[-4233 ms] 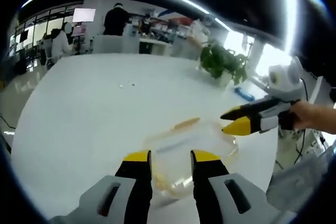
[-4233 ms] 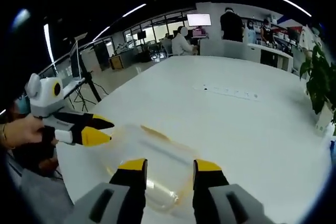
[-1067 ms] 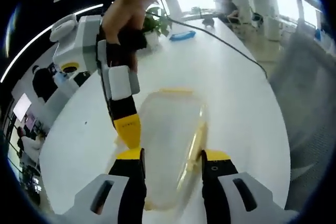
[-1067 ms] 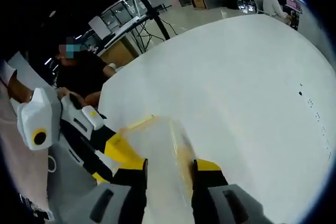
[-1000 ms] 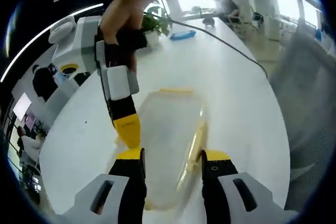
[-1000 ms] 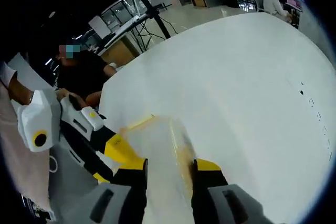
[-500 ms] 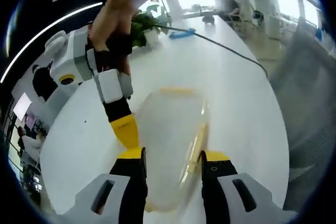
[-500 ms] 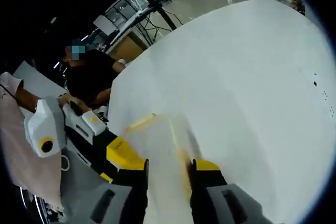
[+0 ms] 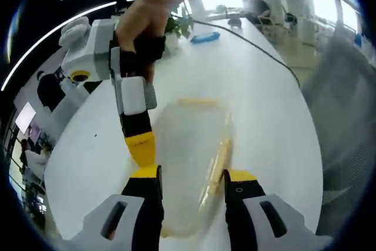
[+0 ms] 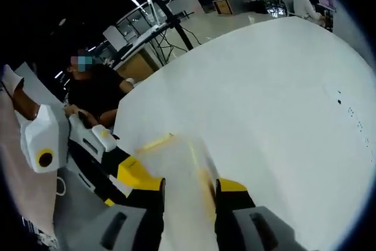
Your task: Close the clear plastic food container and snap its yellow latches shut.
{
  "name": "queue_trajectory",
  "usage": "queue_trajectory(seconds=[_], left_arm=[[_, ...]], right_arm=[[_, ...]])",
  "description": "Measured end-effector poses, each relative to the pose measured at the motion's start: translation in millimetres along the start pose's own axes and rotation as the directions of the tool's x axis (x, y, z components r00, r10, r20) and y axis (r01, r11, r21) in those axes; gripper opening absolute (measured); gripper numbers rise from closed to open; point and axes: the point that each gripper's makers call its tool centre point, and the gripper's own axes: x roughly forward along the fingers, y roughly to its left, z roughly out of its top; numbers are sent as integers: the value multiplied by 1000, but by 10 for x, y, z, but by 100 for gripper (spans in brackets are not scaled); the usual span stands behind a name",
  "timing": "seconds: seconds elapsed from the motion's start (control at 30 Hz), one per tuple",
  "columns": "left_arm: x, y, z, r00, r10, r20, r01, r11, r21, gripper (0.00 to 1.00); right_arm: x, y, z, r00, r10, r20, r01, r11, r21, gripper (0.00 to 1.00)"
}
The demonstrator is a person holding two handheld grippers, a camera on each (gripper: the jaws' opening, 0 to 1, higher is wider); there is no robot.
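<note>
We see the clear food container (image 9: 191, 157) lying on the white bench (image 9: 270, 104), directly ahead of our left claw (image 9: 191, 177). In the left gripper view its long axis runs from 6 o'clock toward 12 o'clock, so it points straight away from that claw. One yellow latch (image 9: 218, 160) runs along its 3 o'clock side, and another yellow strip (image 9: 197, 102) lies at the far end. The left claw's jaws stand apart on both sides of the near end of the container; we cannot tell if they touch it, and they do not hold it.

The right claw (image 9: 141, 145) comes down from 11 o'clock, held by a hand (image 9: 141, 27). Its yellow tip is at the container's 9 o'clock edge, so we judge it is the nearer one to the latch on that side. In the right gripper view, the right claw (image 10: 189, 185) is also parted around the blurred container (image 10: 182, 168), with the left claw (image 10: 132, 171) close at 9 o'clock. The lid seems down, but the blur hides whether the latches are snapped.

Compared with half a second ago, the right claw stands more upright and a little nearer to the container's edge; the container has not moved on the bench.
</note>
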Motion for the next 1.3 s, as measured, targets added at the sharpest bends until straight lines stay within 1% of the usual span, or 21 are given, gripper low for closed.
queue_trajectory(seconds=[0.2,0.3,0.4,0.57,0.67,0.73,0.77,0.8,0.83,0.87,0.9,0.93,1.03,1.1,1.13,1.17,1.23,1.27,1.3], left_arm=[[-14,-4,-3,1000,5,-1,-5,1000,-3,38],[-23,-15,6,1000,8,-1,-8,1000,-4,38],[-29,3,10,1000,11,20,-10,999,-31,40],[-26,-13,29,999,22,30,-21,999,-35,41],[-27,-19,39,999,20,42,-18,998,-59,44],[-26,-16,32,999,28,36,-26,998,-58,45],[-38,8,21,998,52,28,-51,998,-44,43],[-61,63,31,995,90,34,-90,996,-13,43],[-67,14,41,996,77,41,-76,997,-30,44],[-87,42,54,994,93,51,-91,995,-38,44],[-115,42,79,993,100,65,-96,994,-60,45],[-132,56,81,992,104,68,-99,993,-69,45],[-172,69,68,992,106,66,-101,992,-78,47],[-199,84,39,992,107,65,-99,989,-112,47],[-207,90,30,992,108,64,-100,989,-111,48],[-217,86,22,992,111,62,-103,989,-110,48],[-243,93,2,991,117,59,-110,988,-112,48],[-261,105,0,991,123,61,-115,985,-127,48],[-276,110,-1,990,129,63,-119,983,-139,49]], right_arm=[[-3,5,20,998,-39,56,40,999,-10,31],[-7,-7,26,996,-45,75,46,999,-10,32],[-4,-4,37,995,-49,89,50,999,-7,32],[-19,-11,45,991,-80,110,79,997,11,33],[-36,-52,55,982,-125,141,125,992,12,37],[-50,-67,49,978,-140,152,137,990,26,40],[-64,-64,59,976,-146,164,143,989,33,42],[-88,-62,88,969,-159,189,153,987,47,44],[-110,-65,114,962,-173,209,163,984,68,44],[-129,-51,123,961,-172,218,160,985,71,46],[-159,-61,133,955,-187,230,175,982,73,48],[-176,-63,136,951,-199,237,188,980,68,50],[-208,-49,101,947,-221,232,212,975,62,51],[-236,-38,71,941,-245,233,238,970,58,51],[-248,-37,65,938,-255,236,248,967,60,51],[-271,-41,57,932,-269,243,261,963,66,51],[-313,-49,74,915,-292,277,275,956,98,52],[-345,-45,70,906,-305,294,285,952,111,52],[-365,-42,53,902,-313,299,292,950,112,53]])
